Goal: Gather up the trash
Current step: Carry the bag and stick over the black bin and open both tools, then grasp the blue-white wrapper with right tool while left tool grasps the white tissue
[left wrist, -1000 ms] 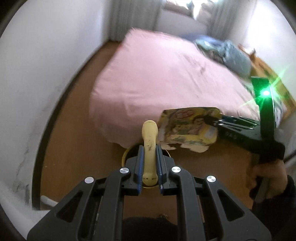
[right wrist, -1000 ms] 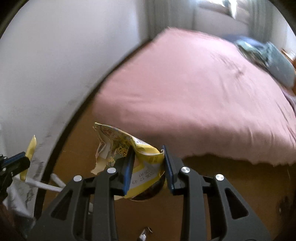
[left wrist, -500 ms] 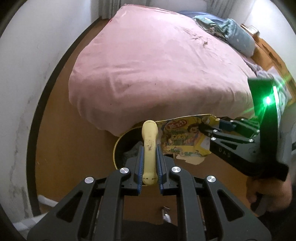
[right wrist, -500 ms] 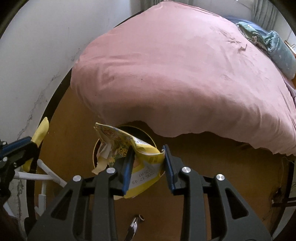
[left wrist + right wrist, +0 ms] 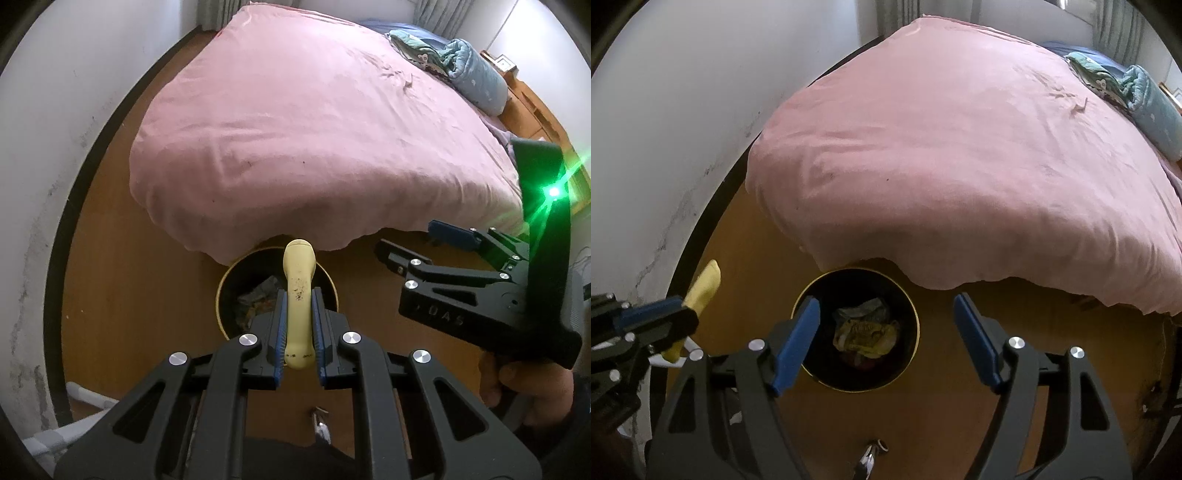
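Trash bin (image 5: pixel 809 373) stands on the floor at the bed's (image 5: pixel 295 129) foot, the yellow wrapper (image 5: pixel 866 334) inside. We centre the left tongs (image 5: pixel 298 328), clamped on a pale yellow stick (image 5: pixel 298 295), above the rim before releasing. Our right tongs (image 5: pixel 886 332) have just been opening; nothing sits between them.

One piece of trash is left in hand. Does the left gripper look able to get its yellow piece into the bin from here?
Probably yes. The left gripper, shut on the yellow piece, points down at the open bin; the right gripper has just been opening, empty, off to the side.
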Demonstrator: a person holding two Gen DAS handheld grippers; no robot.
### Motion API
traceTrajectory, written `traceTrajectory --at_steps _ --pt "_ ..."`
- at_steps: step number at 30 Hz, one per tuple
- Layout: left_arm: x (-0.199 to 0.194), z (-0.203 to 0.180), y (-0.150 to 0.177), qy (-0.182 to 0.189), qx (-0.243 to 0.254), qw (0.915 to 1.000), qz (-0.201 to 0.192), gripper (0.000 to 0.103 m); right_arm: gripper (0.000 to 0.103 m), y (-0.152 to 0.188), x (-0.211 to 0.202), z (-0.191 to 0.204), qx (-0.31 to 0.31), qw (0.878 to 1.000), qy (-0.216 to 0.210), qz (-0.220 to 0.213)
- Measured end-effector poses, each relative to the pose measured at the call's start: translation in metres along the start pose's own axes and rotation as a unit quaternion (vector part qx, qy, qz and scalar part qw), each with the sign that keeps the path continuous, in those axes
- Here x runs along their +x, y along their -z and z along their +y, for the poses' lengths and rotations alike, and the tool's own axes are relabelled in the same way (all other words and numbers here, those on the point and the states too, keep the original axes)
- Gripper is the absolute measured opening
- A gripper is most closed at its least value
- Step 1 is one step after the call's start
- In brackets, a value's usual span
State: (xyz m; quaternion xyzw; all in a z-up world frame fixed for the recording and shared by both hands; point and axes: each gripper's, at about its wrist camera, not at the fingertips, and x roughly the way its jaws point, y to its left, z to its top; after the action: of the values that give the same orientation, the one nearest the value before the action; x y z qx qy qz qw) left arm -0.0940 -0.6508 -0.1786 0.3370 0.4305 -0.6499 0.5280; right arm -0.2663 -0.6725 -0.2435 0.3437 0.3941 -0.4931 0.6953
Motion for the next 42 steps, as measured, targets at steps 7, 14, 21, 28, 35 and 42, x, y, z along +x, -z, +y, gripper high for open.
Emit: traceTrajectory --at_steps 7,14,21,28,35,42 --pt "-0.003 0.0 -0.005 0.01 -0.004 0.9999 -0.013 0.043 0.076 -0.001 -0.006 -0.008 0.028 1.0 0.0 -0.01" --pt "-0.006 0.002 -0.004 -0.003 -0.017 0.9997 -0.017 0.07 0.078 0.001 -0.006 -0.006 0.024 1.0 -0.002 -0.008" --pt "-0.026 0.008 0.003 -0.069 -0.026 0.995 -0.066 0.096 0.093 0.002 -0.012 -0.001 0.011 1.0 0.009 -0.023" --pt "-0.113 0.027 0.042 -0.083 -0.075 0.9882 -0.105 0.096 0.093 0.016 -0.036 0.034 -0.038 0.998 -0.001 -0.042" --pt "-0.262 0.079 0.153 -0.191 -0.153 0.9502 -0.193 0.096 0.093 0.038 -0.126 0.134 -0.146 0.979 -0.08 -0.113" --pt "-0.383 0.167 0.333 -0.302 -0.327 0.8681 -0.22 0.096 0.093 0.097 -0.205 0.307 -0.305 0.908 -0.262 -0.115"
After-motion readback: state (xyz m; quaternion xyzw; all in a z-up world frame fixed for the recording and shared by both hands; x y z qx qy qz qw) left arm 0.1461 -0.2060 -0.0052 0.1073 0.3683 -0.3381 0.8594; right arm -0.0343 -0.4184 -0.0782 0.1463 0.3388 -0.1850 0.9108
